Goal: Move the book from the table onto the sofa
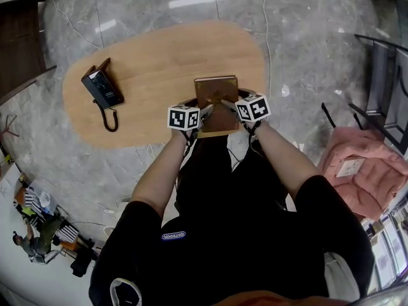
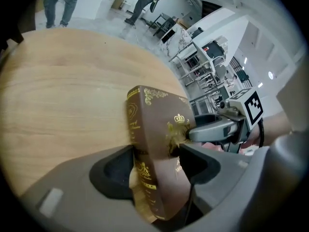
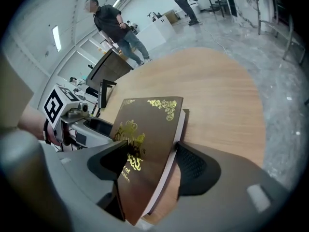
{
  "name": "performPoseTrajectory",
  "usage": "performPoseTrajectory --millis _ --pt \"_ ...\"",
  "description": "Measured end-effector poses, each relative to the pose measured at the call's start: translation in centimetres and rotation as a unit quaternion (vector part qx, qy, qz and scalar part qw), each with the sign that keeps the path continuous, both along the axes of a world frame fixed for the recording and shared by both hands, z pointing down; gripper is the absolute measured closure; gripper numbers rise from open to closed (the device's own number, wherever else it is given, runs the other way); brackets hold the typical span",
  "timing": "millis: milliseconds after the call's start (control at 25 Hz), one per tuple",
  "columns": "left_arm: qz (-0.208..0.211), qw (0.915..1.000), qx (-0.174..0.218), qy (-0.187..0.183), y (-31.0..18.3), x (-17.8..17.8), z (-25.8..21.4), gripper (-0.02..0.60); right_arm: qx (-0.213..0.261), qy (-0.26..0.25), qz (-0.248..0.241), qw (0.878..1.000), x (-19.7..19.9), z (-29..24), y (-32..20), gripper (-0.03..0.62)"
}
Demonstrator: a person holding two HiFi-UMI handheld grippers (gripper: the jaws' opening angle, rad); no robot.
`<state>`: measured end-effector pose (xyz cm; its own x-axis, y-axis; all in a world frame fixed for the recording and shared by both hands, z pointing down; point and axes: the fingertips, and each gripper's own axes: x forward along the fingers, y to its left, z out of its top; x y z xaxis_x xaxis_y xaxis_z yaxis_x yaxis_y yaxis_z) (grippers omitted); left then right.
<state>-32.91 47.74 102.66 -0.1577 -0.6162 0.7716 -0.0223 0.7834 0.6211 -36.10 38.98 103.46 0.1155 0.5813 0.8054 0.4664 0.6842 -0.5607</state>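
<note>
The left hand-held gripper (image 2: 157,153) and right hand-held gripper (image 3: 150,152) each pinch the near end of the brown book (image 1: 217,91) at the bench's (image 1: 146,62) near edge, so uneven lifting could twist the thick volume loose and drop it.

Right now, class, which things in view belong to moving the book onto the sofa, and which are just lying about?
Belong to the job:
- book, between the jaws of both tongs
- left tongs
- right tongs
- wooden table under the book
- pink cushioned seat, probably the sofa

Just lying about:
- black corded telephone on the table
- dark metal chair at the right edge
</note>
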Motion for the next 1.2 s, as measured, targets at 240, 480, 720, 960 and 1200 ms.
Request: performPoseTrajectory --millis 240,480,720,960,1200 --pt "-0.012 0.9998 0.003 0.015 0.2 -0.1 -0.4 0.293 0.0 -0.015 0.001 1.0 -0.7 -1.0 0.5 0.267" --pt "-0.046 0.9986 0.006 -0.025 0.8 -1.3 -4.6 0.295 -0.026 -0.059 0.037 0.997 -2.6 -5.4 1.4 0.272" --pt "-0.061 0.9945 0.01 -0.085 1.0 -3.5 -12.4 0.308 -0.056 -0.11 0.065 0.99 -4.4 -13.3 1.0 0.276" --pt "-0.077 0.9829 0.025 -0.165 1.0 -6.3 -23.0 0.327 -0.108 -0.175 0.105 0.973 -6.7 -23.8 0.2 0.287" --pt "-0.087 0.9663 0.042 -0.239 -1.1 -6.2 -33.1 0.325 -0.152 -0.278 0.107 0.942 -7.1 -36.0 -1.7 0.317"
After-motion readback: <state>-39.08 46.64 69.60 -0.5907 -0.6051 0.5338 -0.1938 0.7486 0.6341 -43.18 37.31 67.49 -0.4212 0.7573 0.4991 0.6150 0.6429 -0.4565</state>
